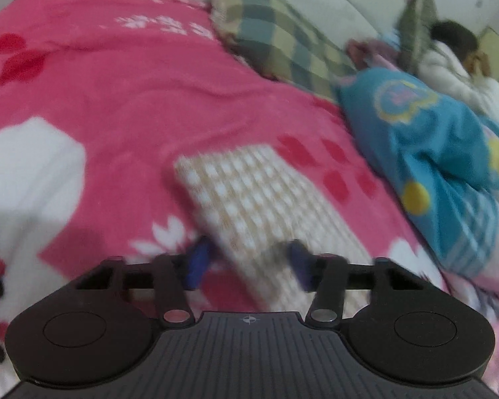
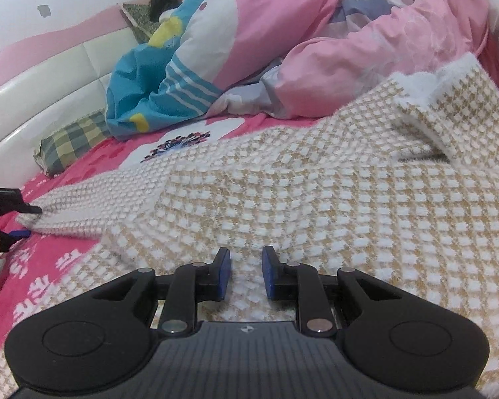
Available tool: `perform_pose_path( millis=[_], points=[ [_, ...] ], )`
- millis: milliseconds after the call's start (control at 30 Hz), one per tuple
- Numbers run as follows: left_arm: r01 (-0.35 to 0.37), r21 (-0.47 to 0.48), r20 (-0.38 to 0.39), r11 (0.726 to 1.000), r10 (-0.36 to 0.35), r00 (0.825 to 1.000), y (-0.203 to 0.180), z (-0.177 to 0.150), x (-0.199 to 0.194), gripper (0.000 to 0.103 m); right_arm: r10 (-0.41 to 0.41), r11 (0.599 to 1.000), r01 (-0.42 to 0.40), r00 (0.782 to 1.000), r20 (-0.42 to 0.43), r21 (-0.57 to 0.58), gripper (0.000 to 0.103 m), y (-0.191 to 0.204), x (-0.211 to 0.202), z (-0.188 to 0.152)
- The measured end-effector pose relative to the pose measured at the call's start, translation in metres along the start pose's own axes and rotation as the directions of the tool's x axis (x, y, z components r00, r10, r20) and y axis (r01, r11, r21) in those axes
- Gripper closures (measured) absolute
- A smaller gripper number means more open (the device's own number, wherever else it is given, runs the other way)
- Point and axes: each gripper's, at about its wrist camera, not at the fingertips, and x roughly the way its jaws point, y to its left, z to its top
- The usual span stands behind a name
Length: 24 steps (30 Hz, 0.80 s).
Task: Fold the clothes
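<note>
Left gripper (image 1: 249, 262): jaws apart, blurred sleeve between them, grip unclear | right gripper (image 2: 247, 274): jaws parted over sweater (image 2: 316, 199), gripping nothing | sweater spread on pink bed cover (image 1: 133, 99) | person (image 2: 164, 0) lying under quilt (image 2: 216, 50).

Left gripper (image 1: 249, 261) fingers spread wide, blurred; right gripper (image 2: 246, 272) fingers parted, narrow gap

Garment (image 2: 316, 193) spread flat on bedspread (image 1: 123, 99); one sleeve (image 1: 259, 199) stretched out leftward. Left gripper (image 1: 249, 262) set at the sleeve's end, right gripper (image 2: 246, 274) over the body's near edge. Quilt (image 2: 216, 50) heaped behind the garment. Pillow (image 1: 282, 33) placed against headboard (image 2: 50, 89), left of the quilt.
</note>
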Motion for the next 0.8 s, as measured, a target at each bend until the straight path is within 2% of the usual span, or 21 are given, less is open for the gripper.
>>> perform_pose_path(
  millis=[33,133,200,267,367,400,467,500,567,600,633,667,700,733,800],
  points=[
    [-0.008,0.0,0.014,1.0,0.008,1.0,-0.002,0.001,-0.001,0.085,0.001,1.0,-0.001,1.0,0.002,0.0,0.081,0.0,0.0,0.0],
    [-0.01,0.035,0.095,0.999,0.007,0.995,-0.014,0.001,-0.017,0.088,0.001,1.0,-0.001,1.0,0.004,-0.001,0.081,0.0,0.0,-0.001],
    [0.055,0.092,0.178,0.994,-0.071,0.981,-0.031,-0.002,-0.039,0.088,0.005,1.0,-0.005,1.0,0.005,0.006,0.081,-0.001,0.0,-0.002],
    [0.154,0.172,0.245,0.973,-0.194,0.95,-0.052,-0.008,-0.071,0.088,0.012,1.0,-0.012,1.0,0.005,0.014,0.081,-0.003,0.0,-0.001],
    [0.293,0.305,0.292,0.906,-0.382,0.877,-0.093,-0.028,-0.127,0.089,0.027,0.999,-0.027,1.0,0.001,0.041,0.082,-0.006,-0.001,0.0],
    [0.349,0.351,0.285,0.869,-0.454,0.844,-0.109,-0.039,-0.149,0.089,0.035,0.998,-0.035,0.999,0.001,0.057,0.082,-0.008,-0.002,0.001],
    [0.459,0.437,0.237,0.773,-0.592,0.77,-0.137,-0.066,-0.19,0.089,0.039,0.994,-0.041,0.999,0.019,0.103,0.081,-0.015,-0.015,0.005],
    [0.509,0.49,0.196,0.708,-0.659,0.726,-0.153,-0.084,-0.213,0.089,0.035,0.989,-0.041,0.998,0.046,0.139,0.079,-0.021,-0.028,0.007],
    [0.601,0.556,0.062,0.575,-0.749,0.66,-0.18,-0.123,-0.244,0.086,0.032,0.969,-0.059,0.993,0.117,0.239,0.079,-0.043,-0.062,0.008],
    [0.642,0.578,-0.01,0.503,-0.783,0.622,-0.192,-0.142,-0.258,0.081,0.025,0.95,-0.073,0.987,0.157,0.303,0.079,-0.059,-0.084,0.006],
    [0.684,0.586,-0.103,0.435,-0.797,0.596,-0.204,-0.162,-0.266,0.067,0.011,0.93,-0.081,0.981,0.195,0.358,0.079,-0.075,-0.105,0.003],
    [0.721,0.585,-0.209,0.371,-0.79,0.576,-0.214,-0.186,-0.269,0.058,-0.019,0.912,-0.076,0.974,0.226,0.404,0.078,-0.092,-0.127,-0.002],
    [0.749,0.577,-0.306,0.326,-0.764,0.568,-0.221,-0.212,-0.269,0.039,-0.061,0.892,-0.059,0.967,0.249,0.449,0.077,-0.108,-0.147,-0.009],
    [0.764,0.578,-0.401,0.287,-0.716,0.572,-0.225,-0.241,-0.266,0.032,-0.11,0.867,-0.037,0.958,0.263,0.497,0.076,-0.125,-0.17,-0.019],
    [0.77,0.603,-0.526,0.208,-0.623,0.579,-0.221,-0.289,-0.256,0.032,-0.193,0.816,0.01,0.947,0.256,0.578,0.076,-0.152,-0.206,-0.04]
  ],
)
